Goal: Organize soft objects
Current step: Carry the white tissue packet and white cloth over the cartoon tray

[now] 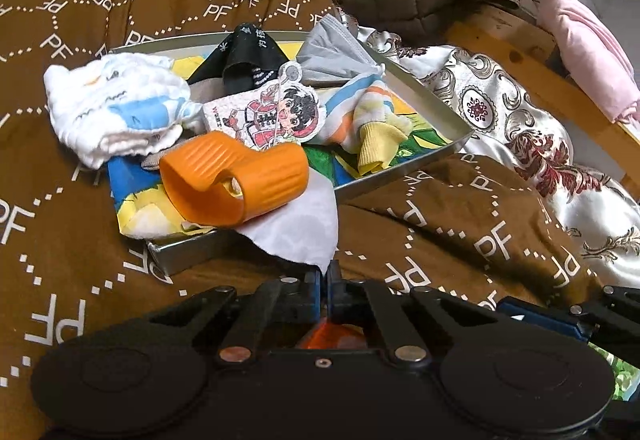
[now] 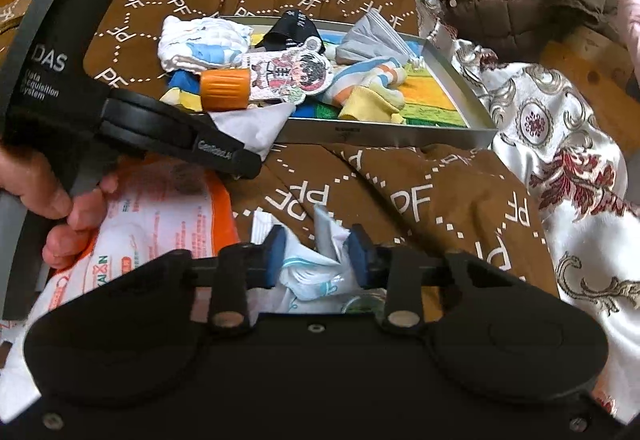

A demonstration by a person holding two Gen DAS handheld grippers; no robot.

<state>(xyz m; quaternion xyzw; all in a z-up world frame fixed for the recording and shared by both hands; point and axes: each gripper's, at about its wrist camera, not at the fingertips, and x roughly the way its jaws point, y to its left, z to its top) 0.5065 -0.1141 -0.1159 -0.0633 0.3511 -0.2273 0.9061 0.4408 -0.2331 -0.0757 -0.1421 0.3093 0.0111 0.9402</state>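
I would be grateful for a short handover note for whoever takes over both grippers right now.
Left gripper: shut on a corner of the pale grey thin cloth hanging over the near edge of the shallow metal tray.
Right gripper: jaws around a crumpled white-and-light-blue cloth; contact is unclear.
Done: several soft items lie in the tray, including the ribbed orange soft piece.
Left: both these cloths.

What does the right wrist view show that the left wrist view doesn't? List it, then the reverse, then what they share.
Only the right wrist view: a hand on the left gripper's handle, an orange-and-white package, and crumpled white cloth between the right gripper pads.
Only the left wrist view: the left gripper shut on a white cloth corner, and pink fabric.
Both: the metal tray and the orange ribbed piece.
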